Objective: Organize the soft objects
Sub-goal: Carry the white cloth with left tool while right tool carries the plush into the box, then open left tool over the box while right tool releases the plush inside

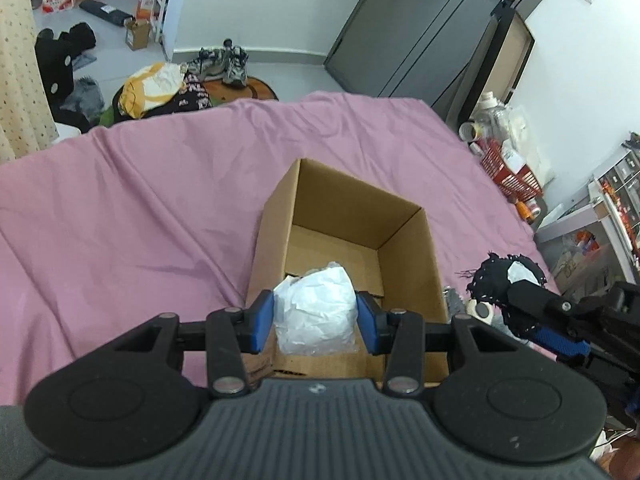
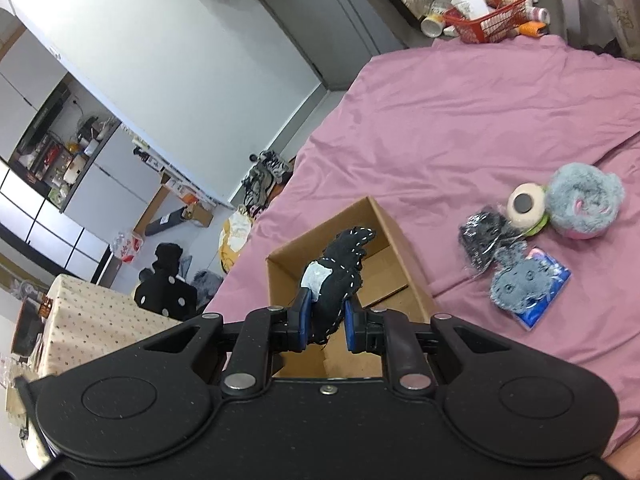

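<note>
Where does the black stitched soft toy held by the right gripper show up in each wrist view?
Left wrist view: black stitched soft toy at the right edge, clamped by the right gripper, beside the cardboard box.
Right wrist view: centre, toy between the blue pads, over the box.
Shared landmark: the open cardboard box on the pink sheet.

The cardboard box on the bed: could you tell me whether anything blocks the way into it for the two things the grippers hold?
Nothing visible does. The cardboard box is open-topped, with no flaps over it and a bare floor. The left gripper holds the white bundle above its near edge; the right gripper holds the black stitched toy over it.
</note>
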